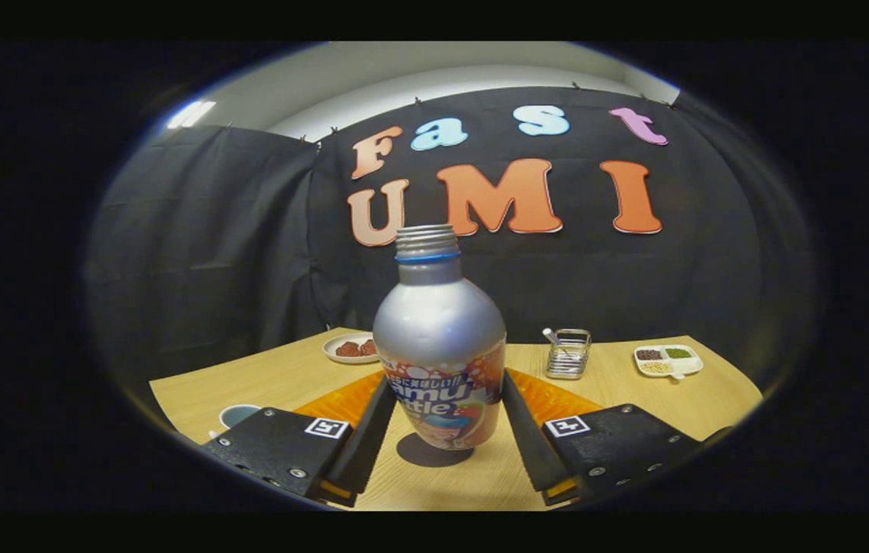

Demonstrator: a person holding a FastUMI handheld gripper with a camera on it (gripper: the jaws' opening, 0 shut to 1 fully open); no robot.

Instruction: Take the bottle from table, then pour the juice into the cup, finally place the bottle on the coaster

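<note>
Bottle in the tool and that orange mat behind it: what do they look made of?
The silver bottle with the threaded neck looks like matte aluminium: soft sheen, metal threads, printed wrap below. The tool has both fingers pressed on its sides. The ribbed orange mat has fine ridges; probably woven or moulded plastic, hard to tell.

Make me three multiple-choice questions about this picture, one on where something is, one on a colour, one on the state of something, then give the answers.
1. Where is the bottle?
A. between the gripper fingers
B. lying beside the small plate
C. inside the wire holder

2. What colour is the ring under the bottle's threaded neck?
A. red
B. blue
C. green

3. How is the bottle held?
A. flat on the table
B. upside down
C. upright, lifted off the table

Answers:
1 A, a finger presses on each side of it.
2 B, a blue band shows below the threads.
3 C, its neck points up and its shadow lies on the wood under its base.
</note>
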